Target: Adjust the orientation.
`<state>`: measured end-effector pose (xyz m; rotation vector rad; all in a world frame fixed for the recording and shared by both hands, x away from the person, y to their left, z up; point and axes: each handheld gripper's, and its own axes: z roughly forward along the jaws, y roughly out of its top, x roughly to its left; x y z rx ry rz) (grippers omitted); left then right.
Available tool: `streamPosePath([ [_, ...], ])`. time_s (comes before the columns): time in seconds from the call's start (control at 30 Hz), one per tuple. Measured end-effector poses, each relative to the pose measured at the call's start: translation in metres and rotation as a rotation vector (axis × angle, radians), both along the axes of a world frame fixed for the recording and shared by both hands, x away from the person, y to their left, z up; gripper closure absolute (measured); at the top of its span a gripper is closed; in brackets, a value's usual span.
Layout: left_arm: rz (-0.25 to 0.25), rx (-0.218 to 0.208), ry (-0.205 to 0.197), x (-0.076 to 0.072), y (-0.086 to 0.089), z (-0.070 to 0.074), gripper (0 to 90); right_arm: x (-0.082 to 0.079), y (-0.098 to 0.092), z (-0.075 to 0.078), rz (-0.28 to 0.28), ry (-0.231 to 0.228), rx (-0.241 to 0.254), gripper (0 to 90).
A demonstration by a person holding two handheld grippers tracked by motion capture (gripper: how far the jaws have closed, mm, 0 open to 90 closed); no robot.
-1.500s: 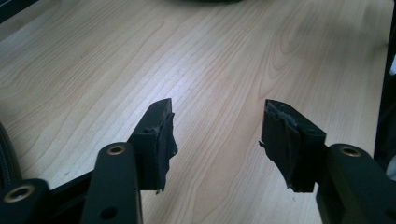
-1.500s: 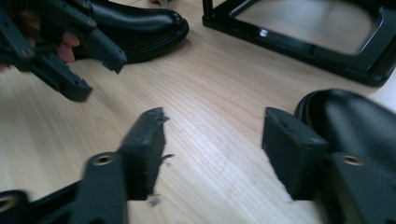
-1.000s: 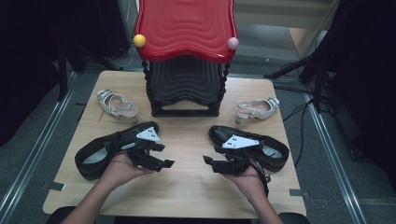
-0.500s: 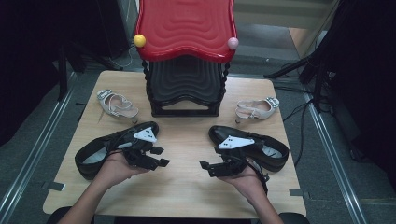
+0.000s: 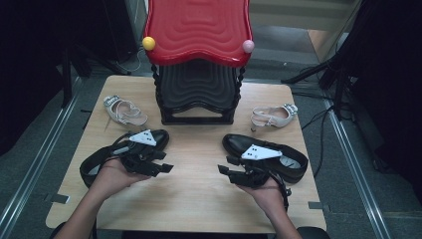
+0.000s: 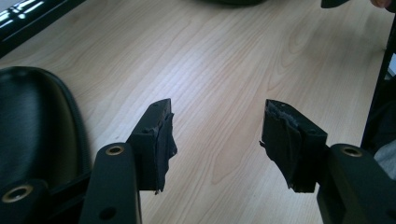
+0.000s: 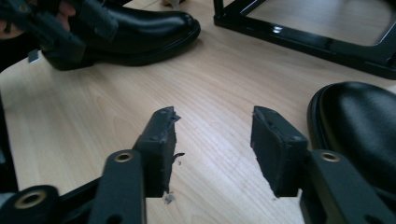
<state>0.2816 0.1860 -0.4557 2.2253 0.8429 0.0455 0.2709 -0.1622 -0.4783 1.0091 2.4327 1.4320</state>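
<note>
Two black leather shoes lie on the wooden table [image 5: 199, 199]. The left black shoe [image 5: 97, 164] is under my left hand, and the right black shoe [image 5: 288, 162] is by my right hand. My left gripper [image 5: 165, 162] [image 6: 218, 109] points toward the table's middle. Its jaws have just narrowed partway and stand open over bare wood. My right gripper [image 5: 225, 165] [image 7: 214, 114] faces it; its jaws have just been closing and are open, with nothing between them. The right shoe's toe [image 7: 364, 126] lies just right of those jaws.
A black shoe rack [image 5: 196, 94] with a red wavy top [image 5: 199, 30] stands at the back centre. One pale sandal [image 5: 124, 110] lies to its left and another pale sandal [image 5: 273, 117] to its right. Bare wood lies between the grippers.
Both grippers' jaws stand narrower than before. My left hand has lifted slightly and drawn back a little from the middle. The shoes and sandals have not moved.
</note>
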Motion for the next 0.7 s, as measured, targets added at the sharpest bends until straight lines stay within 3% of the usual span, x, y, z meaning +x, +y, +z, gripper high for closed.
streamPosePath([
  [0.13, 0.024, -0.007, -0.003, 0.001, 0.008, 0.004, 43.5, -0.001, 0.001, -0.001, -0.009, -0.009, -0.025, 50.9],
  [0.17, 0.023, -0.010, 0.000, 0.001, 0.009, 0.004, 43.5, -0.001, 0.003, 0.000, 0.007, 0.012, -0.035, 55.6],
  [0.27, 0.027, 0.006, -0.004, 0.001, 0.016, 0.008, 43.4, 0.000, 0.005, 0.004, 0.019, 0.036, -0.068, 55.8],
  [0.33, 0.029, 0.006, -0.004, 0.001, 0.017, 0.010, 43.2, 0.000, 0.006, 0.004, 0.025, 0.036, -0.067, 55.2],
  [0.37, 0.029, 0.011, -0.005, 0.000, 0.019, 0.011, 43.2, -0.001, 0.006, 0.005, 0.033, 0.043, -0.057, 60.5],
  [0.47, 0.035, 0.029, -0.019, -0.002, 0.028, 0.017, 42.4, -0.002, 0.007, 0.005, 0.057, 0.018, -0.066, 57.9],
  [0.53, 0.057, 0.026, -0.022, -0.003, 0.036, 0.020, 42.2, -0.001, 0.008, 0.005, 0.050, 0.031, -0.069, 55.1],
  [0.57, 0.066, 0.020, -0.020, -0.003, 0.040, 0.020, 42.2, 0.004, 0.008, 0.004, 0.049, 0.081, -0.063, 54.9],
  [0.7, 0.108, 0.017, -0.023, -0.007, 0.056, 0.025, 42.2, 0.008, 0.007, 0.003, 0.051, 0.093, -0.038, 58.8],
])
